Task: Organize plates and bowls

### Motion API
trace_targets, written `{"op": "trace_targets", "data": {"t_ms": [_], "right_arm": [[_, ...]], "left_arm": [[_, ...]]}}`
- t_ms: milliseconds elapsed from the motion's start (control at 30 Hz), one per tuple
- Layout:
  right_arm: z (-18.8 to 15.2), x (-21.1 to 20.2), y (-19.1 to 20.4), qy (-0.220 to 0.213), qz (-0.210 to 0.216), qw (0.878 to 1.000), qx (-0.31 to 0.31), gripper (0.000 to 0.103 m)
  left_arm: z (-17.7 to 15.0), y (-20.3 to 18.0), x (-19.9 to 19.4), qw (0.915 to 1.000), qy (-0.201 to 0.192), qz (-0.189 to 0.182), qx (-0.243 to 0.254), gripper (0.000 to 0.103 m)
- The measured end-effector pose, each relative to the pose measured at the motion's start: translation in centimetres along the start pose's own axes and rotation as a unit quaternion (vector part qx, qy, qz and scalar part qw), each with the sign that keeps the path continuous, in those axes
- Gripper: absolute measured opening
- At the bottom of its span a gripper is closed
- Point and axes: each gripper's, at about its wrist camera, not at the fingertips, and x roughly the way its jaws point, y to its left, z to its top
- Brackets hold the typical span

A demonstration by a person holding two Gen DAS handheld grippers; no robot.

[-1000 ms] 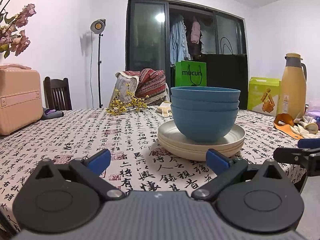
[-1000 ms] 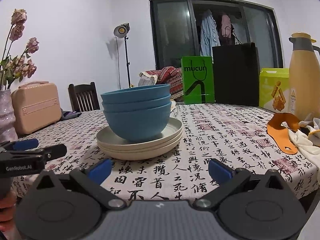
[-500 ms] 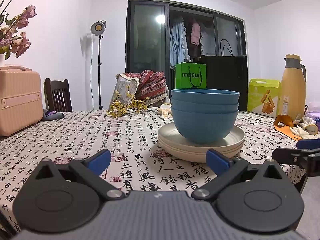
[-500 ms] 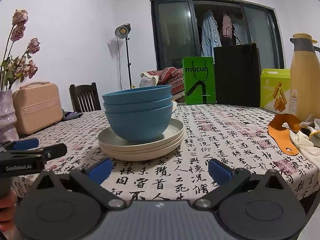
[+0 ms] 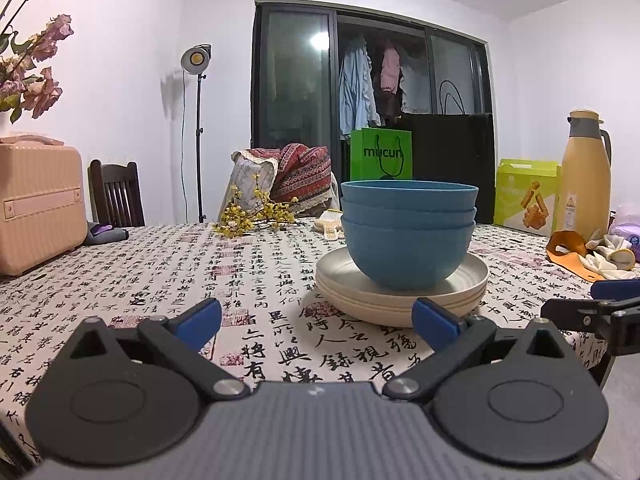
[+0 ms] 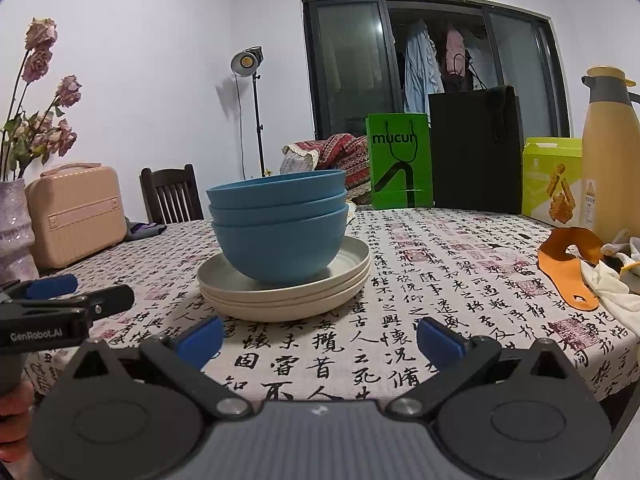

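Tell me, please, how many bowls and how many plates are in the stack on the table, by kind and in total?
Blue bowls: 3, nested
Cream plates: 3, stacked beneath the bowls
Total: 6

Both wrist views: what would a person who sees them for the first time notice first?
Three nested blue bowls on a stack of cream plates stand mid-table on the calligraphy-print tablecloth. Both grippers, left and right, are open and empty near the table's edge. A tall yellow thermos stands far right.
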Motion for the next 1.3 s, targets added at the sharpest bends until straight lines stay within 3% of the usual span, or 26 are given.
{"op": "trace_targets", "data": {"t_ms": [1300], "right_arm": [[-0.1,0.06,0.03,0.002,0.001,1.0,0.0,0.103]], "left_arm": [[-0.07,-0.14,-0.25,1.0,-0.002,0.003,0.005,0.103]]}}
